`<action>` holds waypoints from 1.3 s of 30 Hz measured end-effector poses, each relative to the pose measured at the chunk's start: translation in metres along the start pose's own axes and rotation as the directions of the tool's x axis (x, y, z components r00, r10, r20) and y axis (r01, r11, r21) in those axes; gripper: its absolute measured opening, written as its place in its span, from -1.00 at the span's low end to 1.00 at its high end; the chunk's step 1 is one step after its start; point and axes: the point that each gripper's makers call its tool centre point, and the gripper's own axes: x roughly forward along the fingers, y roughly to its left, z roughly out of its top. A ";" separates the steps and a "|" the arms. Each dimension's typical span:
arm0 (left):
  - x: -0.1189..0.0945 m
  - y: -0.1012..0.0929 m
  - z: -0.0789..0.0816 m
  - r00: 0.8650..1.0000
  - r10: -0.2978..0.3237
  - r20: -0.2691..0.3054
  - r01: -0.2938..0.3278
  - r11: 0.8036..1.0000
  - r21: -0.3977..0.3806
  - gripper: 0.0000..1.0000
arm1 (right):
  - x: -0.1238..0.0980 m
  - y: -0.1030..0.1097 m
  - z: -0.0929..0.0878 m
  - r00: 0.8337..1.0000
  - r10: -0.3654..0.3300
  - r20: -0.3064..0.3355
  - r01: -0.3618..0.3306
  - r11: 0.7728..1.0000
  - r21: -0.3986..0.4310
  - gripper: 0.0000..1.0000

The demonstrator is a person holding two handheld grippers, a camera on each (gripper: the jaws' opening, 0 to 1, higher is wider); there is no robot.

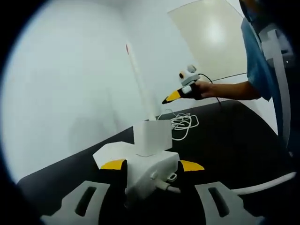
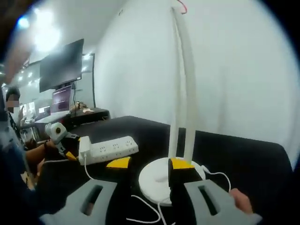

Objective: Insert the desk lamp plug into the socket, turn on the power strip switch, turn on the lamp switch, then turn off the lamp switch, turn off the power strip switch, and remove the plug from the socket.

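The left tool (image 1: 152, 165) grips the plug (image 1: 151, 136) seated at the power strip's (image 2: 115, 148) near end, while the right tool (image 2: 150, 163) stands wide at the lamp base (image 2: 157, 180).

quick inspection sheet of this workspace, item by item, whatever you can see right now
surface: black table, matte, bare in front.
job's things: white desk lamp upright on its round base; white power strip lying flat; white plug seated on the strip's end.
clutter: nothing seen.
grippers: left gripper jaws pressed on both sides of the power strip; right gripper open, in the air by the lamp's base.
cables: thin lamp cable loosely coiled on the table; thicker strip cord trails off to the side.
surroundings: plain white wall; dark monitor on a far desk.
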 end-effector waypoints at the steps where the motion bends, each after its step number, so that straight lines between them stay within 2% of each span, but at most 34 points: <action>1: 0.000 0.000 0.000 1.000 0.000 0.000 0.000 1.000 0.000 -0.18 | 0.002 -0.002 0.000 1.000 -0.002 -0.002 0.002 1.000 -0.003 -0.37; 10: -0.001 -0.001 0.001 1.000 -0.002 0.001 0.002 1.000 -0.002 -0.18 | 0.026 -0.021 -0.005 1.000 -0.001 -0.027 0.001 1.000 -0.005 -0.37; 17: -0.002 -0.001 0.000 1.000 -0.003 0.002 0.003 1.000 -0.003 -0.18 | 0.037 -0.027 -0.007 1.000 0.004 -0.029 -0.004 1.000 0.001 -0.37; 30: -0.003 -0.001 0.000 1.000 -0.004 0.002 0.004 1.000 -0.004 -0.18 | 0.057 -0.021 -0.006 0.996 0.091 -0.003 -0.091 0.995 0.040 -0.37; 39: -0.003 -0.001 0.000 1.000 -0.006 0.003 0.006 1.000 -0.004 -0.18 | 0.066 -0.020 -0.007 0.993 0.115 0.012 -0.116 0.992 0.046 -0.38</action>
